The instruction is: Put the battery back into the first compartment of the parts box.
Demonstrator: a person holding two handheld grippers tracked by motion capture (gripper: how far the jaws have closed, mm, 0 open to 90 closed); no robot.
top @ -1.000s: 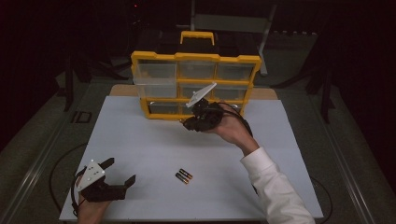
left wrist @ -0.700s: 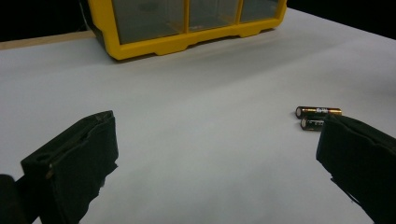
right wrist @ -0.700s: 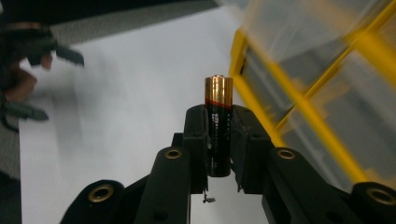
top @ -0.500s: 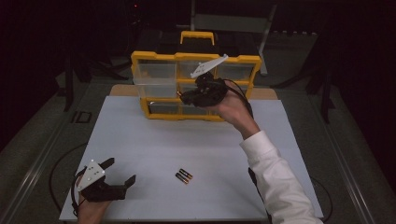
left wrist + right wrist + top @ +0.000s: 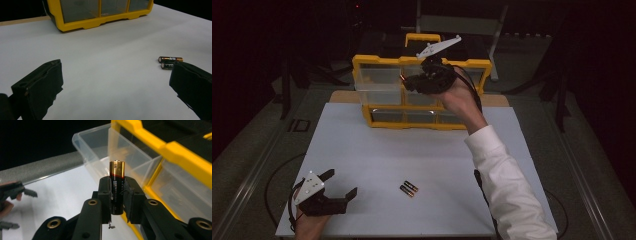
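Observation:
My right gripper (image 5: 408,82) is raised in front of the top row of the yellow drawer organizer (image 5: 362,65), shut on a black and copper battery (image 5: 117,173). In the right gripper view the battery stands upright between the pads (image 5: 104,191), just short of a clear drawer (image 5: 100,147) that is pulled out of the organizer's upper left slot. Two more batteries (image 5: 409,188) lie side by side on the white table, also in the left gripper view (image 5: 170,59). My left gripper (image 5: 341,182) rests at the near left of the table, open and holding nothing (image 5: 117,85).
The organizer (image 5: 100,22) stands at the far edge of the white tabletop (image 5: 422,150), with a yellow handle (image 5: 422,37) on top. A grey ledge runs along the table's left side (image 5: 257,165). A chair (image 5: 457,22) stands behind in the dark.
My right gripper has risen with the battery, from in front of the lower drawers to the top row by the open drawer. The left gripper has stayed still.

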